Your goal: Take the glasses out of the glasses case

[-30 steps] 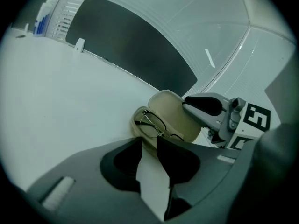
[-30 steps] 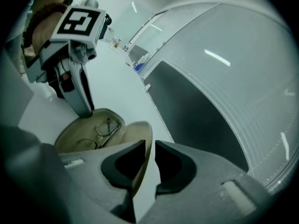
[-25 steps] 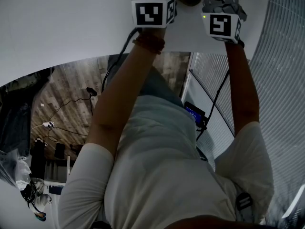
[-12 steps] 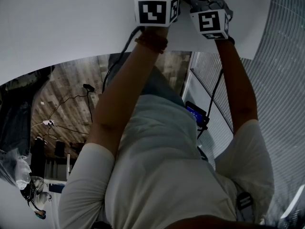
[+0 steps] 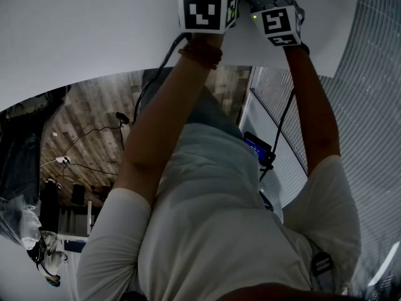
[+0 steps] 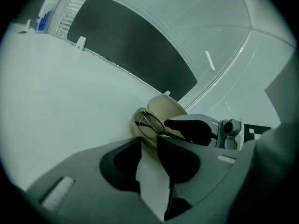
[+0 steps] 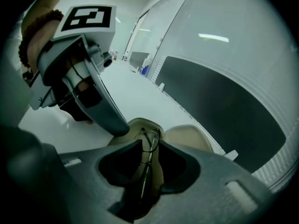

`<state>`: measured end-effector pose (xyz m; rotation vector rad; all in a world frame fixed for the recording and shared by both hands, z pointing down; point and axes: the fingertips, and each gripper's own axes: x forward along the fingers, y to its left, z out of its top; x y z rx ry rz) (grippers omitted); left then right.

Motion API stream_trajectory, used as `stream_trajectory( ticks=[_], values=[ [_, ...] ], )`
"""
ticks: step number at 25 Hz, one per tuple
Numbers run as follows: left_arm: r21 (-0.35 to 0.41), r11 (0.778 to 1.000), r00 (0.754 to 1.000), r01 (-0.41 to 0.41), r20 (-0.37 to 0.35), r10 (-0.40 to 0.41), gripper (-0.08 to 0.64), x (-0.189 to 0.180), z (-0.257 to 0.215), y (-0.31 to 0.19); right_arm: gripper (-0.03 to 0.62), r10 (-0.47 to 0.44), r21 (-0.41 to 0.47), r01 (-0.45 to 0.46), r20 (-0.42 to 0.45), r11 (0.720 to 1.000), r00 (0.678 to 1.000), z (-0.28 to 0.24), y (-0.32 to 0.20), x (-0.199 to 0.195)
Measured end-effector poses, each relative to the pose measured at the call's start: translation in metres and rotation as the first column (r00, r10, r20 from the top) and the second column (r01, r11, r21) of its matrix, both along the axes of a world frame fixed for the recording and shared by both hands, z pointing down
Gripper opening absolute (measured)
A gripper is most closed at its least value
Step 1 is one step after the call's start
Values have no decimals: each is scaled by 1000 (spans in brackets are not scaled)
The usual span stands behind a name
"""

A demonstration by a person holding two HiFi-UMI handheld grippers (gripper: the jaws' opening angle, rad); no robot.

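An open beige glasses case [image 6: 161,107] lies on the white table [image 6: 56,87] with its lid up. Thin dark-rimmed glasses [image 6: 150,124] rest inside it. My left gripper [image 6: 148,143] is shut on the case's near wall, which fills the gap between its pads. My right gripper [image 7: 150,148] reaches into the case from the other side. Its jaws have just been opening and stand open around the folded glasses [image 7: 150,139], with no pad pressing on them. In the head view only the two marker cubes show, left [image 5: 207,8] and right [image 5: 279,24], close together.
A long dark panel [image 6: 131,45] runs along the wall behind the table, with a small white clip [image 6: 81,43] at its foot. Window blinds [image 5: 369,105] stand at the right. Below the table's edge is a wooden floor with cables [image 5: 88,143].
The right gripper's cube has shifted left and up in the head view, ending close beside the left cube. The left gripper has stayed where it was.
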<state>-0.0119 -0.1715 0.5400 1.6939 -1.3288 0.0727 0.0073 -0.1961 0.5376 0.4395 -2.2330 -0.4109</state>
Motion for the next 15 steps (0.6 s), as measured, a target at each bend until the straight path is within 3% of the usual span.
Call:
stream_trajectory(
  ticks=[2,3,15],
  values=[
    [1,1000,1000,-1,-3,1,112,0,-1,0,120,-6,-50,6,2,999,1000,3,4,-2],
    [0,1000,1000,-2,-6,2,112,0,-1,0,162,-7,-68,7,1,998,1000,5,5,-3],
    [-1,1000,1000,0,-5,0,110,-1,1,-1,114,-6,-12,6,-32,1000,999,7,3,2]
  ],
)
